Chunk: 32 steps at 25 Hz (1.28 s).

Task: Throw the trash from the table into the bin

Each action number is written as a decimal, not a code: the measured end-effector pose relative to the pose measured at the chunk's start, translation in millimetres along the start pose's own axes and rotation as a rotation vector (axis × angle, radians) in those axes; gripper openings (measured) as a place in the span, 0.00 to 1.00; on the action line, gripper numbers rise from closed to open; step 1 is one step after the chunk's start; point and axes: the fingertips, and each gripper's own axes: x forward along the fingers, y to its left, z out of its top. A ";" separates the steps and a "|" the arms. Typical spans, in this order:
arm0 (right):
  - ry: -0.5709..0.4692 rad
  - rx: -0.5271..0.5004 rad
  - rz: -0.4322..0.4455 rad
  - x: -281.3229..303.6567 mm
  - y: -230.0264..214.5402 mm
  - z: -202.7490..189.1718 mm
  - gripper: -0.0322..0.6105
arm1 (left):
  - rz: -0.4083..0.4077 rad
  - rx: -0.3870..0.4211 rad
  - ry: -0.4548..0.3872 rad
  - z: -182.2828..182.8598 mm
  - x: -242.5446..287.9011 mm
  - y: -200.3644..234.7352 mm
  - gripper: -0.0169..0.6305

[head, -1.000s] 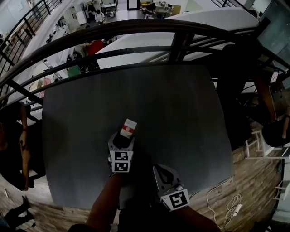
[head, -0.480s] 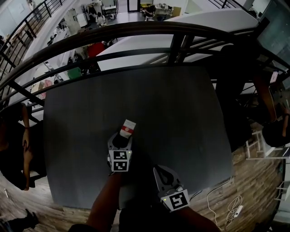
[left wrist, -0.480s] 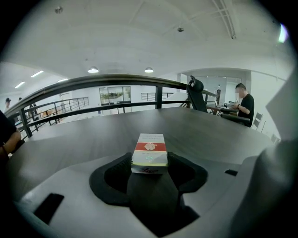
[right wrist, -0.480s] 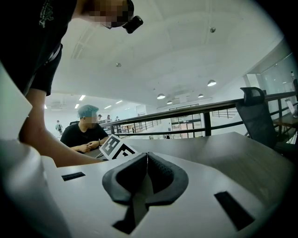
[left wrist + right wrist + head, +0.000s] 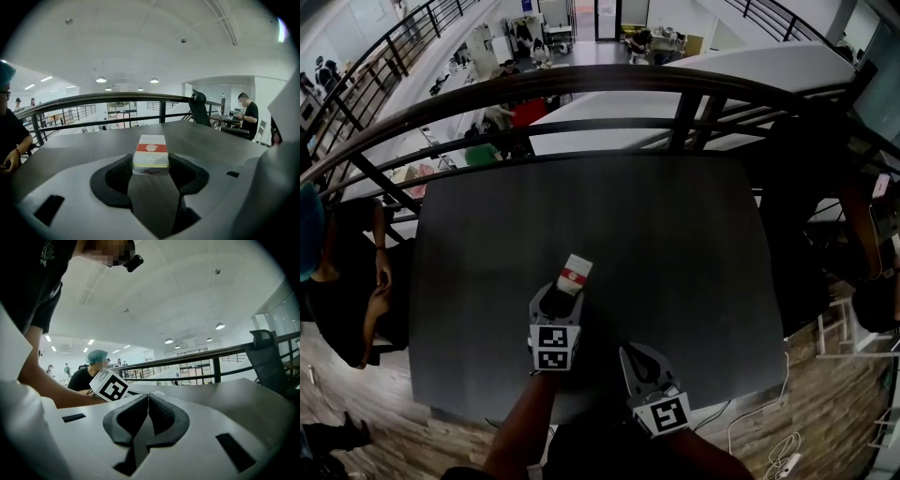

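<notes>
- One piece of trash, a white-and-red pack, was in play. The left gripper had just been closing its jaws and gripped the pack by its sides, over the near part of the dark table. Whether the pack had cleared the surface could not be told.
- Judged step: the pickup, with the carry to the bin not yet made.
- The right gripper was clenched on nothing, beside the left near the table's front edge.
- No bin appeared in any view, so the next move called for locating it. The pack then needed a firm grip until it was above the opening.
- Only the left gripper view showed both pads pressing the pack's flanks. Only the head view showed the two grippers side by side. The right gripper view showed its own jaws meeting.
</notes>
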 end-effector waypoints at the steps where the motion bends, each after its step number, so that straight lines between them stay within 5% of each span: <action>1: -0.007 -0.003 0.010 -1.8 1.4 2.3 0.09 | 0.004 -0.004 -0.004 1.4 -7.2 -2.1 0.43; 14: -0.033 -0.060 0.165 -49.4 39.5 12.2 0.09 | 0.113 -0.056 -0.086 6.6 -131.8 -34.6 0.43; 32: -0.004 -0.071 0.435 -102.9 209.1 -51.0 0.09 | 0.310 -0.154 -0.197 -93.2 -340.8 -29.4 0.43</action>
